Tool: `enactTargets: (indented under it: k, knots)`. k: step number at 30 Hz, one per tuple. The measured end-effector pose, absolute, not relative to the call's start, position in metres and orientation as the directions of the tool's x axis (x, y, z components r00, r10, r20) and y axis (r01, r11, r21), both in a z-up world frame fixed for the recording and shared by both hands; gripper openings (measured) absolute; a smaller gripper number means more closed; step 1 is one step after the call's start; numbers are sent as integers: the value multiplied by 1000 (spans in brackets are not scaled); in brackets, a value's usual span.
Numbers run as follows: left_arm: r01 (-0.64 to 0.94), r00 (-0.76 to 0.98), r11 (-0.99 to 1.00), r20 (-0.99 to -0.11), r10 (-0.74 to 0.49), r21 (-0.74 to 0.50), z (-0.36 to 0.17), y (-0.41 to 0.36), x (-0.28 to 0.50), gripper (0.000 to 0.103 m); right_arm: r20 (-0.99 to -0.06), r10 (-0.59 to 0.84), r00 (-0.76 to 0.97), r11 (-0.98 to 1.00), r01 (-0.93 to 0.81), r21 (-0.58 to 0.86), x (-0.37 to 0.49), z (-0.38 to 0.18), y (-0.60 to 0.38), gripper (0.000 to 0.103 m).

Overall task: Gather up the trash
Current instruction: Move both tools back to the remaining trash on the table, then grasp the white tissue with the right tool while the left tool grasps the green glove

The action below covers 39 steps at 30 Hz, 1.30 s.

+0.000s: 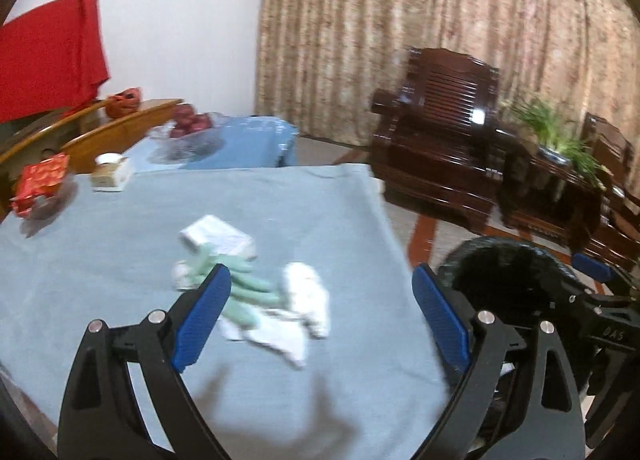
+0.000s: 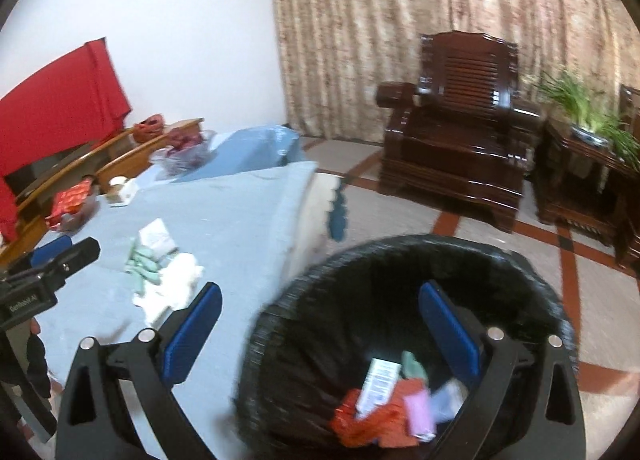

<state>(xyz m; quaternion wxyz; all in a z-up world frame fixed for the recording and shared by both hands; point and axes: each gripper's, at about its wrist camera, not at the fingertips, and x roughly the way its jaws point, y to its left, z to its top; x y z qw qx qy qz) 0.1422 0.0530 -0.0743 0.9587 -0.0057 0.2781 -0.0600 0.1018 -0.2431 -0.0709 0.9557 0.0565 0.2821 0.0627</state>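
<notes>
The leftover trash (image 1: pixel 256 296) sat on the blue tablecloth (image 1: pixel 100 260) just past your left gripper (image 1: pixel 322 312), jaws wide apart, nothing in them. Your right gripper (image 2: pixel 320 334) was spread empty too, over the black bin (image 2: pixel 320 360) with wrappers (image 2: pixel 384 408) below.

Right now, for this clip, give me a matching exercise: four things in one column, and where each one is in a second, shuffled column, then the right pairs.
Things:
1. red crumpled wrapper
2. white tissue
3. green plant
4. apples

Places:
A. in a clear bowl at the far end of the table
B. at the bottom of the black bin
C. on the blue tablecloth, in the pile of trash
D. on the dark wooden side table by the armchair

Pairs: 1-B, 2-C, 3-D, 4-A
</notes>
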Motion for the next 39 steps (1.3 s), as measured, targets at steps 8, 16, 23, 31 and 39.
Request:
enactTargets:
  k: [8,16,23,31,39]
  knots:
    - [-1,844,1000,-536,-11,-23,-78,109,143,89,-527,247,813,969,-206,135,125,-72,-175,97]
    - [-58,831,998,-555,42,-11,-95,146,150,89,-543,291,787,956,-264,130,151,-86,-125,97]
    - [-87,810,996,-583,62,-15,-115,165,170,89,-581,295,759,953,-276,125,177,-112,-92,95]
    - [-96,798,995,-599,64,-22,-130,176,188,89,-633,290,717,953,-273,128,203,-139,-71,82]
    - [-88,791,996,-609,56,-23,-140,177,200,89,-704,309,640,944,-294,147,218,-164,-61,61]
